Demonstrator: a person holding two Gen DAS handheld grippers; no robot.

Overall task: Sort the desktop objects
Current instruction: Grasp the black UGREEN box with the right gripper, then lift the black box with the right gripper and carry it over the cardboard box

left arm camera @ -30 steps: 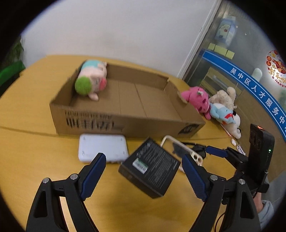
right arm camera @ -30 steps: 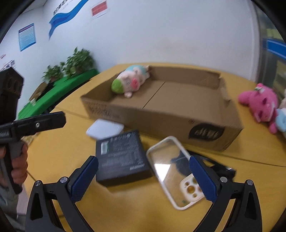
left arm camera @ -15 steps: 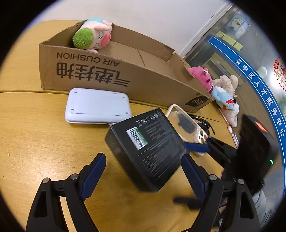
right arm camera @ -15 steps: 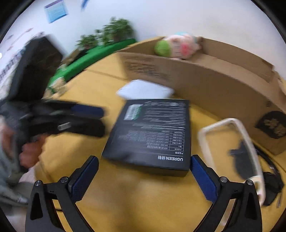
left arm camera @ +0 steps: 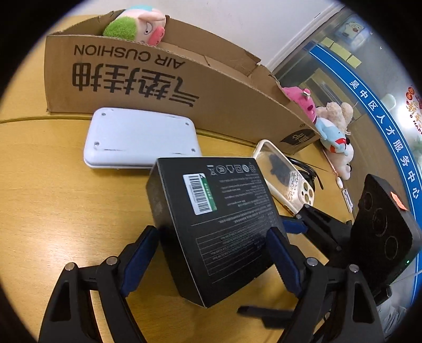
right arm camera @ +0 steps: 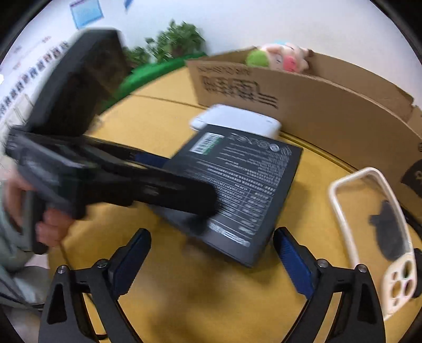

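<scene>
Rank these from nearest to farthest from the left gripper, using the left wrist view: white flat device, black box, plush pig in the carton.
1. black box: between the fingers of the left gripper, on the table.
2. white flat device: beyond the box, to the left, in front of the carton.
3. plush pig: farthest, inside the carton at its far-left corner.

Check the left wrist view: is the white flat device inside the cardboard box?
No. The white flat device lies on the table outside the cardboard box, against its near wall.
</scene>
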